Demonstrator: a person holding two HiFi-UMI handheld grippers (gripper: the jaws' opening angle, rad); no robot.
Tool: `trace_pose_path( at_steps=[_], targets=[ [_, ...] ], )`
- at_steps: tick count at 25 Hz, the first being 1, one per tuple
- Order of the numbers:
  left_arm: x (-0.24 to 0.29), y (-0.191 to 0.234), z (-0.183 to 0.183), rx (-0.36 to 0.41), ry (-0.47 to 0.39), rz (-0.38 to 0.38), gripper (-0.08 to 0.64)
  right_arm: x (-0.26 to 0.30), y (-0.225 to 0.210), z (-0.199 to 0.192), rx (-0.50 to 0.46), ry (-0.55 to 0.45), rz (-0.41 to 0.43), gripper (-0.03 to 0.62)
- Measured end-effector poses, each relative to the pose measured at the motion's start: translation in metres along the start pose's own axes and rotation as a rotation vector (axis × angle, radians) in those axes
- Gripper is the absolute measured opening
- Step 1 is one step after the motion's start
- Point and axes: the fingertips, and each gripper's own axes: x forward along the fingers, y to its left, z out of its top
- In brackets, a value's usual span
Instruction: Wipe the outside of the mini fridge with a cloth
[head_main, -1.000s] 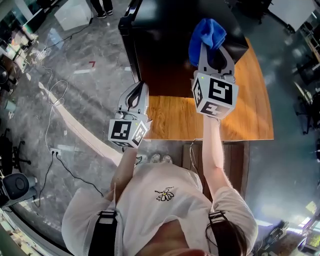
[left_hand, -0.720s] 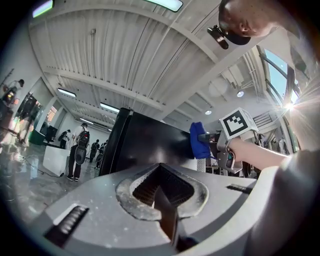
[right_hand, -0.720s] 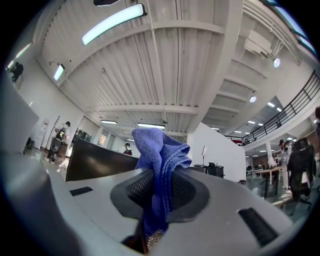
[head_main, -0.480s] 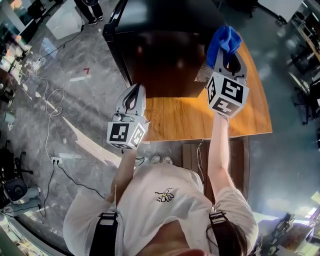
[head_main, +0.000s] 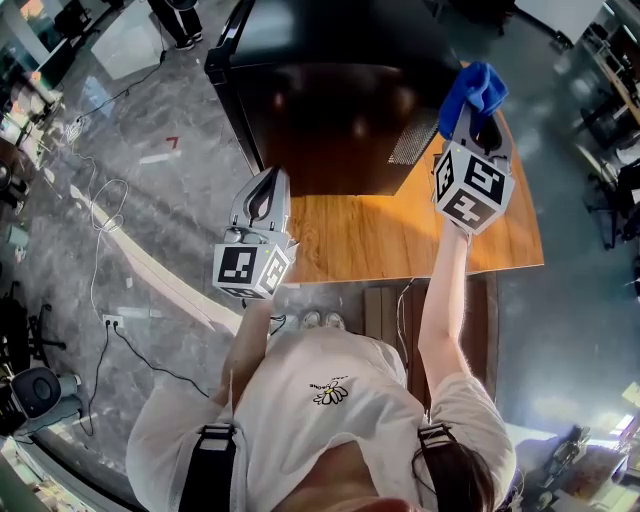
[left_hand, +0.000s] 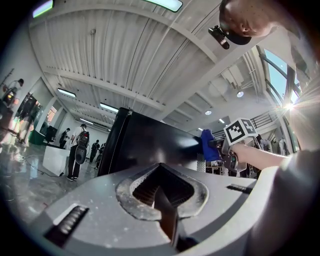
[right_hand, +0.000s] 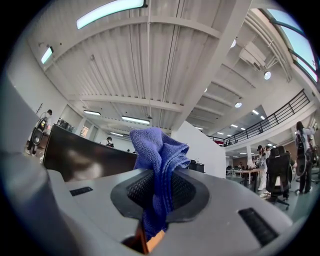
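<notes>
Head view shows the left gripper (head_main: 268, 188), jaws clenched on nothing, near the tabletop's (head_main: 400, 240) front left corner. The mini fridge (head_main: 330, 110) stands far left. The right gripper (head_main: 471, 112) pinches the blue cloth (head_main: 474, 88) beside the fridge's right wall; hard rubbing could tug it loose.

Looking steeply down from the head on the mini fridge (head_main: 330, 110), riding close behind the left gripper (left_hand: 164, 202) and right gripper (right_hand: 156, 200), tilting up toward the ceiling (right_hand: 150, 60), sharing the fridge across all views, perhaps only its top at right.
</notes>
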Motion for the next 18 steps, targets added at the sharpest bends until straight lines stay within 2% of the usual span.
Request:
trace_pose_path(
  at_steps=[10,14,18],
  targets=[
    [-0.004,0.003,-0.002,-0.008,-0.001,0.005,0.005,-0.01,-0.004,-0.002,0.019,-0.004,-0.015,0.069],
    [-0.006,0.006,-0.002,-0.004,-0.002,0.013,0.005,-0.036,0.025,0.005,0.081,-0.05,0.067,0.069],
    [-0.009,0.016,-0.001,0.006,0.001,0.027,0.005,-0.056,0.087,0.018,0.163,-0.093,0.213,0.069]
  ],
)
